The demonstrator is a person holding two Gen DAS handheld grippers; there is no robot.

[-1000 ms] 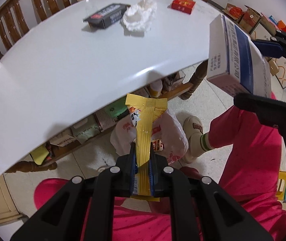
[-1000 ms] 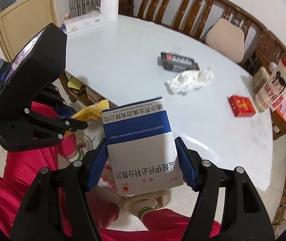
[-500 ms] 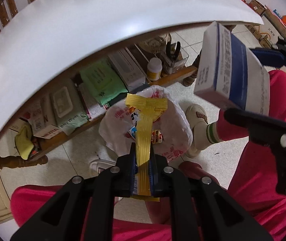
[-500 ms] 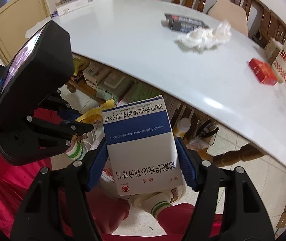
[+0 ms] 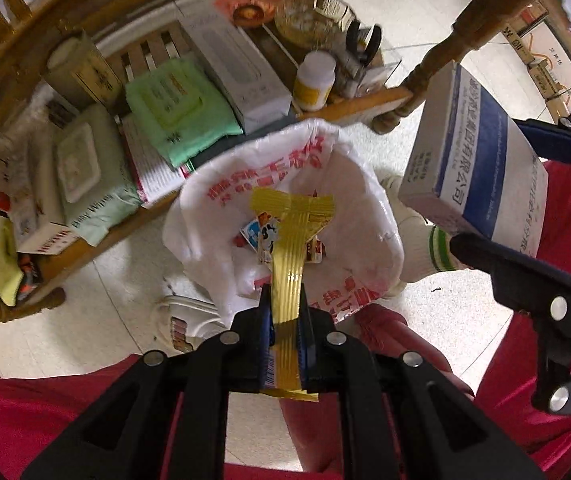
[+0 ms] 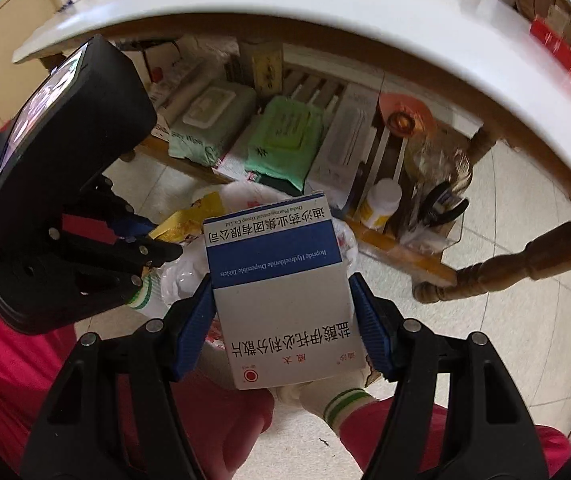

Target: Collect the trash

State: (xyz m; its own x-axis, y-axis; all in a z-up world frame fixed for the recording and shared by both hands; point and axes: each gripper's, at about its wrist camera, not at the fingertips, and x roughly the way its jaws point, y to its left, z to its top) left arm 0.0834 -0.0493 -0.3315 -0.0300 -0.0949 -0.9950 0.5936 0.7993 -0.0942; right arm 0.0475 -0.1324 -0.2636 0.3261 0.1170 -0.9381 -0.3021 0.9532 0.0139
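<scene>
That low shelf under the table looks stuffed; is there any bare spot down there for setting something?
Hardly on the shelf: wipe packs, a long white box and a pill bottle fill it. Bare tiled floor lies between the shelf and the white bag, and more past the table leg.

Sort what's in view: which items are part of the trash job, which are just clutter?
Job items:
- yellow wrapper, clamped in the left gripper
- medicine box, clamped in the right gripper
- white plastic bag, open on the floor below both

Clutter, on the shelf under the table:
- green wipes pack
- white bottle
- long white box
</scene>
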